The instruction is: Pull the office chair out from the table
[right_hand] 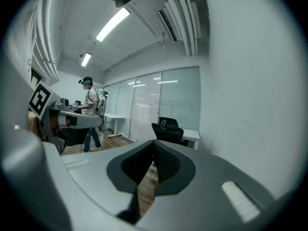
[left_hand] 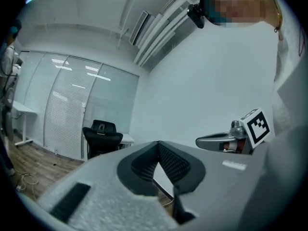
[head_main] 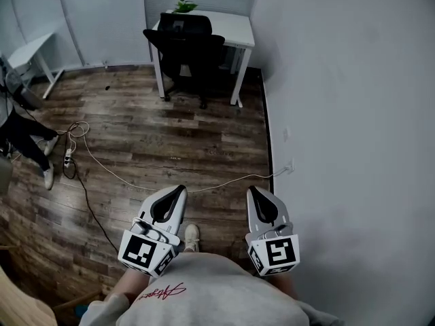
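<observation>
Legs of a bystander (head_main: 24, 138) in dark trousers show far off to the left of the left gripper (head_main: 181, 189), and a thin white cable (head_main: 136, 180) trails over the dark wooden floor (head_main: 170, 134) just ahead of both grippers. The left gripper is held level, its jaws pressed together with nothing between them. Well ahead of it, almost straight along its line, stands the black office chair (head_main: 185, 43). It is tucked under the white rectangular table (head_main: 239, 27) at the far end of the room, its backrest facing this way and running from side to side, with an armrest at each end. A small green plant (head_main: 183, 5) sits on the tabletop beyond the chair. The right gripper (head_main: 253, 190), abreast of its partner and near the pale wall (head_main: 353, 114) on its right, is likewise closed and empty; from it the chair lies ahead and off to the left. I judge the left gripper the better aligned, though both are well apart from the chair. That gap must close and the jaws open before the backrest or an armrest can be caught.
</observation>
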A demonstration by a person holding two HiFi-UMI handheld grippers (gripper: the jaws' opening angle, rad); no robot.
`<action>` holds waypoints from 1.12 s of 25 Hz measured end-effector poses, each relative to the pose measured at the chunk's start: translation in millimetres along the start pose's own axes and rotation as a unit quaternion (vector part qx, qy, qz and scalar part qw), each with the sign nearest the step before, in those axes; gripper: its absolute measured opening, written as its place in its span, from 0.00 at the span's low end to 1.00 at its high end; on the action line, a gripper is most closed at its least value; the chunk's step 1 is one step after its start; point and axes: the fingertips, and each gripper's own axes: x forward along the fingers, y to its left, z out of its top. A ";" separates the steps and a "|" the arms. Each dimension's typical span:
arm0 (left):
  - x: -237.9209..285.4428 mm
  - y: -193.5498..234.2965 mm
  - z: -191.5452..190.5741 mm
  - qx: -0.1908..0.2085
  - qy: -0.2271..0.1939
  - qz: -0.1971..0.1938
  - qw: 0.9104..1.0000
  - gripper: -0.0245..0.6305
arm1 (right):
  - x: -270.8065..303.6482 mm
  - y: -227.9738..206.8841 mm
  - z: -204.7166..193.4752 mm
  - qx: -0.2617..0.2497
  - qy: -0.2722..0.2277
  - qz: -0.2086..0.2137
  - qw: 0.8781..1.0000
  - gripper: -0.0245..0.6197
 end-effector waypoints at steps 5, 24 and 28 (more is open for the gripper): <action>35.4 48.8 10.0 0.002 -0.004 -0.002 1.000 0.03 | 59.4 -6.1 10.5 -0.002 -0.001 0.002 1.000 0.03; 95.9 124.4 13.4 -0.001 0.003 -0.010 1.000 0.03 | 154.5 -20.8 14.8 0.003 0.008 -0.003 1.000 0.03; 97.7 128.6 15.0 0.000 0.002 -0.008 1.000 0.03 | 160.2 -20.5 19.6 -0.001 0.005 0.000 1.000 0.03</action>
